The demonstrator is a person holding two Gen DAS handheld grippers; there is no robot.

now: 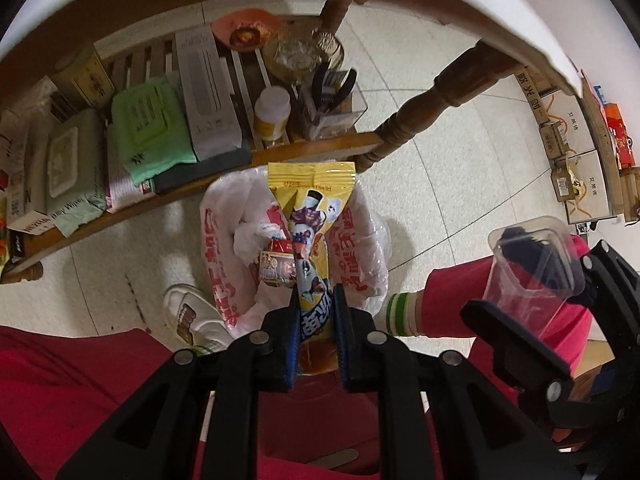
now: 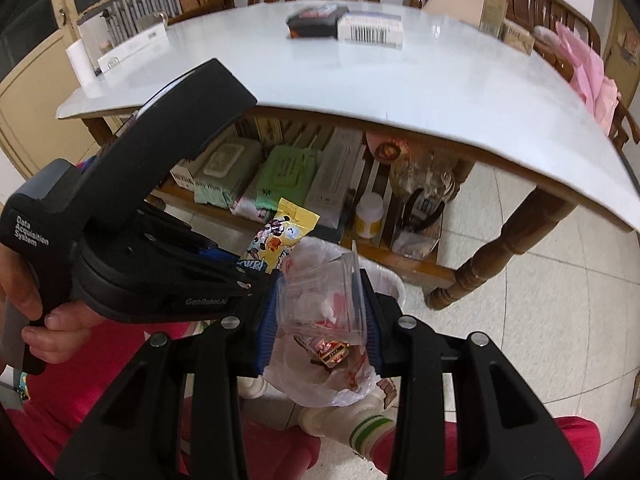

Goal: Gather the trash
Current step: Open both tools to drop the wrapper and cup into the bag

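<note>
Directly ahead of the left gripper [image 1: 316,320], its fingers pinch a yellow snack wrapper [image 1: 310,216] that hangs over the bagged trash bin [image 1: 360,256] beyond.
Seen from the right, the right gripper [image 2: 320,320] clamps a clear plastic container [image 2: 324,292] above that bin [image 2: 332,384].

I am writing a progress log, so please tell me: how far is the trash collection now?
Done: some wrappers already lie in the lined trash bin. In hand: the left claw grips a yellow snack wrapper above the bin, and the right claw grips a clear plastic container near it. Left: dropping both; two boxes are on the table.
</note>
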